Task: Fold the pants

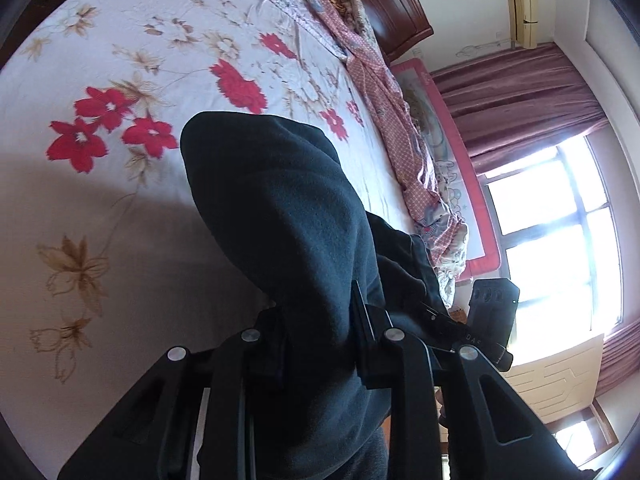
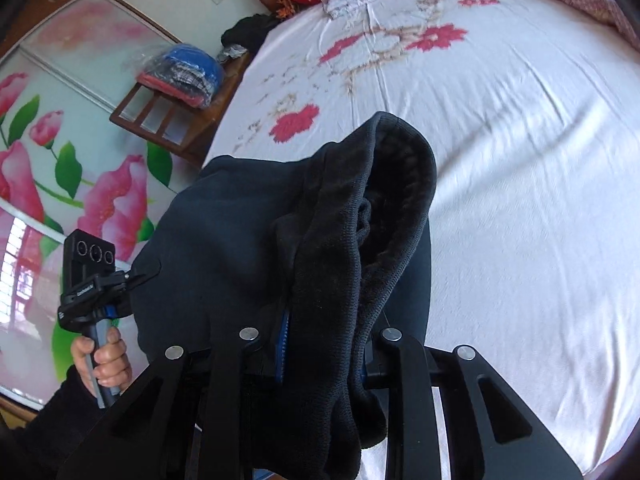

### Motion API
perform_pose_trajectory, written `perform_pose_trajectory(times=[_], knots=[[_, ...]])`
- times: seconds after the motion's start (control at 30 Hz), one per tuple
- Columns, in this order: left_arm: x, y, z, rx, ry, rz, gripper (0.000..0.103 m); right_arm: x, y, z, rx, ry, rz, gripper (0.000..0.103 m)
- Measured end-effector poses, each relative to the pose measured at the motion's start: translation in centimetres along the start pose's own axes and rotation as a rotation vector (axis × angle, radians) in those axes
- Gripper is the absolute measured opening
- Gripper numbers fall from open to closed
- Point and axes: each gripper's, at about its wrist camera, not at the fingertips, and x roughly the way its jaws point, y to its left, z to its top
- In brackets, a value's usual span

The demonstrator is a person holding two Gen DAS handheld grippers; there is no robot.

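The pants are dark navy fleece, held up above the flowered bed sheet. My left gripper is shut on the pants, and the cloth drapes forward over its fingers. In the right wrist view my right gripper is shut on the pants near the ribbed waistband, whose fuzzy lining shows. The left gripper's body and the hand holding it appear at the left of the right wrist view. The right gripper's body shows at the right of the left wrist view.
A pink patterned quilt lies along the bed's far edge by the wooden headboard. A wooden chair with bagged clothes stands beside the bed. A flowered wardrobe door, a window and curtains surround the bed.
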Motion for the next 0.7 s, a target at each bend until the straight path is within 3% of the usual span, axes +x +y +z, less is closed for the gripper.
perform_pose_trajectory(times=[0.03, 0.1, 0.13, 0.2, 0.27, 0.33, 0.47, 0.5, 0.53, 0.57, 0.6, 0.7], knots=[[-0.3, 0.8, -0.3, -0.019, -0.004, 0.001, 0.024, 1.1, -0.5, -0.6, 0.024, 0.033, -0.008, 0.028], [-0.6, 2.4, -1.3, -0.021, 0.008, 0.013, 0.024, 2.5, -1.1, -1.7, 0.043, 0.079, -0.063, 0.048], [-0.2, 2.8, -1.7, -0.004, 0.022, 0.033, 0.024, 2.6, -1.2, -2.3, 0.047, 0.077, -0.090, 0.056], [0.2, 4.4, -2.4, -0.019, 0.036, 0.056, 0.024, 2.4, -1.8, -2.8, 0.076, 0.079, -0.079, 0.059], [0.3, 5.3, -2.3, -0.047, 0.034, 0.043, 0.025, 1.6, -2.2, -3.0, 0.101, 0.062, -0.107, 0.076], [0.2, 5.5, -2.6, -0.024, 0.033, 0.048, 0.025, 1.7, -2.6, -2.8, 0.088, 0.067, -0.130, 0.078], [0.3, 5.2, -2.4, -0.027, 0.032, 0.059, 0.025, 4.3, -5.2, -2.8, 0.220, 0.114, -0.002, 0.082], [0.3, 5.3, -2.4, -0.038, 0.032, 0.051, 0.025, 4.4, -5.8, -3.0, 0.262, 0.091, 0.053, 0.082], [0.2, 5.2, -2.5, -0.038, 0.030, 0.050, 0.025, 4.3, -6.0, -3.2, 0.277, 0.080, 0.064, 0.057], [0.2, 5.1, -2.4, -0.037, 0.031, 0.055, 0.025, 4.1, -5.8, -3.3, 0.277, 0.075, 0.131, 0.032], [0.2, 5.0, -2.5, -0.040, 0.031, 0.050, 0.025, 3.8, -5.6, -3.4, 0.291, 0.076, 0.167, 0.032], [-0.1, 4.3, -2.2, -0.028, 0.029, 0.046, 0.025, 3.0, -4.0, -2.9, 0.240, 0.075, 0.143, 0.029]])
